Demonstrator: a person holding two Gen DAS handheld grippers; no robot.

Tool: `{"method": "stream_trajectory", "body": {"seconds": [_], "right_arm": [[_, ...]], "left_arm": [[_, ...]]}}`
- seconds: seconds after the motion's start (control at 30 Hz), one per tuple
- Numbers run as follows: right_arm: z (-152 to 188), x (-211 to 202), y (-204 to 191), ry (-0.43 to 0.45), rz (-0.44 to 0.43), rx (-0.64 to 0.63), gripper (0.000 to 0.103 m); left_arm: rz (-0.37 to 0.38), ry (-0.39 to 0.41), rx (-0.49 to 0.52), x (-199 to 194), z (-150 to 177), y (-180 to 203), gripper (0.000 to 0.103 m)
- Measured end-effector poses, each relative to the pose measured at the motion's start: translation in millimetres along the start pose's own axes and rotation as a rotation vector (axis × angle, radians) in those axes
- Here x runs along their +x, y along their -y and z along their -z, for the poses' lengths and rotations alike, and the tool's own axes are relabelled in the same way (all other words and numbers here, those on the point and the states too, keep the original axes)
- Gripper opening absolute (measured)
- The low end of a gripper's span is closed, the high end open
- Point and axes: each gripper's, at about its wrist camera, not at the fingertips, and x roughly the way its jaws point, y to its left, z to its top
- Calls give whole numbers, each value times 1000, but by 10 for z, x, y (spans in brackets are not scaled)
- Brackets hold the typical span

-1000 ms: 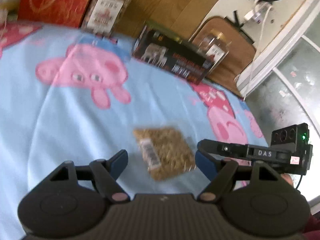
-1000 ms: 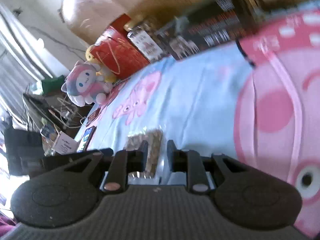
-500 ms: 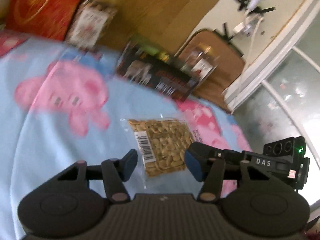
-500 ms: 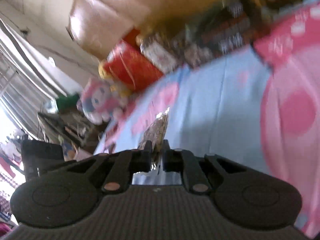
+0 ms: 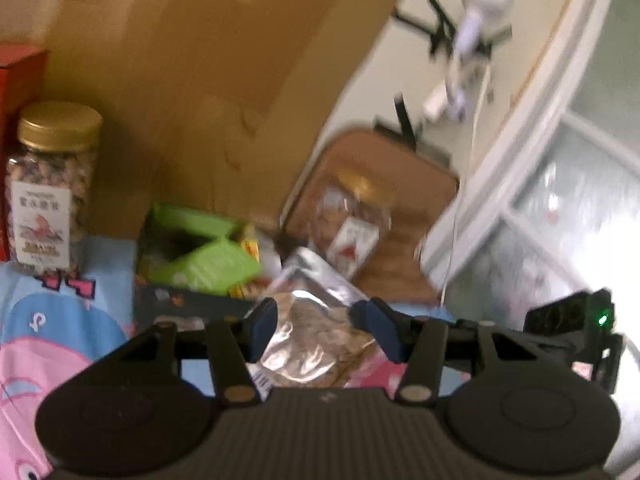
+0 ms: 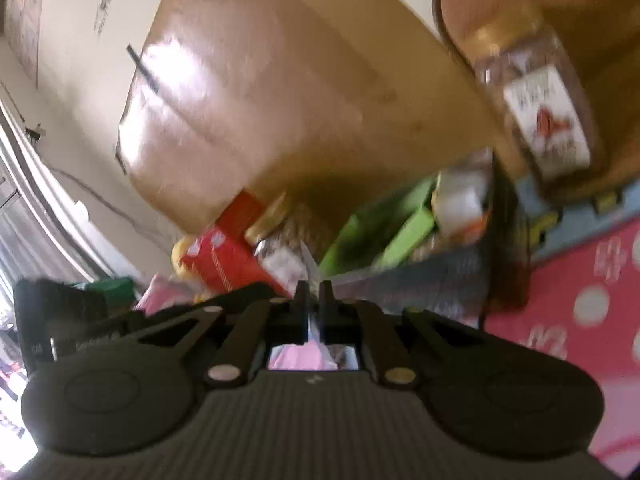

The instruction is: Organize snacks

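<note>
Peanut packet (image 5: 316, 336): clear crinkled bag of nuts, lifted, sat between the two blue pads of the left gripper (image 5: 316, 320); its far end tilted up toward the open box.
Left fingers (image 5: 264, 318): spread apart, one pad on each side of the packet; contact with the pads could not be confirmed through the blur.
Right gripper (image 6: 314, 304): fingers closed down to a thin slit, pinching a shiny edge of the packet (image 6: 313, 326) seen edge-on between them.
Open box (image 5: 192, 264): dark carton with green flaps folded out, just behind the packet; some wrapped snacks inside.
Near jar (image 5: 50, 188): gold lid, nuts, white label, upright, left of the box, beside a red box (image 5: 16, 120).
Far jar (image 5: 352, 224): gold lid, blurred, right of the box, tilted in view.
Bed sheet (image 5: 48, 340): blue with pink cartoon pigs, under everything.
Backdrop: wooden headboard (image 5: 180, 80) behind the snacks.
</note>
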Motion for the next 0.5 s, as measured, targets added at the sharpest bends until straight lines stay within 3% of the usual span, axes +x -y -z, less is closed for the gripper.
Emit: {"method": "stream_trajectory", "body": {"seconds": [0.1,0.3,0.4,0.5], "right_arm": [[-183,64,106,30,-7,32,6],[-506,251,372,145,-7,148,4],[-503,378,514,193,121,114,6],[-400,528,480,188,314,-89,10]], "left_arm": [[-13,53,-49,-77,-50,-184,55],[-58,6,-65,109,-37,-268,55],[-50,-22,-71,235,42,-253,55],[-38,-56,-64,345,123,-206,55]]}}
